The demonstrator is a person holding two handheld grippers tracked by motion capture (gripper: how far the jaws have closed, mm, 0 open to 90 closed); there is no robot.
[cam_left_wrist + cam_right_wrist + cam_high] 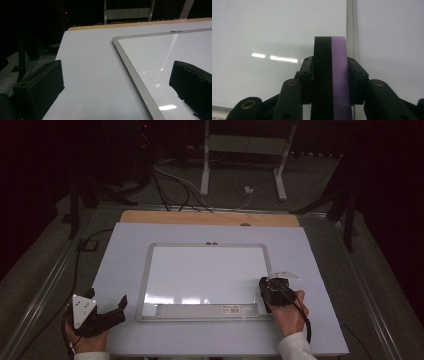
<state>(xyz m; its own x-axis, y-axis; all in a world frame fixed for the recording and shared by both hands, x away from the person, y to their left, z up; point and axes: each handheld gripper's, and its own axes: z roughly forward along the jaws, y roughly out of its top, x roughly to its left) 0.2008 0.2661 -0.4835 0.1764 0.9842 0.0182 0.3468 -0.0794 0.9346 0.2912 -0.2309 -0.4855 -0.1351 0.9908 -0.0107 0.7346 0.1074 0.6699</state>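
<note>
Right gripper (330, 72) clamped on a black-and-purple eraser (330, 75), pads pressing both flat sides, eraser edge-on above the whiteboard (207, 275) near its right frame. Right hand (289, 312) reaches in from the bottom edge, pointing forward and down. Left gripper (116, 307) empty, jaws wide apart, resting on the table (125, 250) left of the board.

White table (125, 270); framed whiteboard (200, 275) flat on it
</note>
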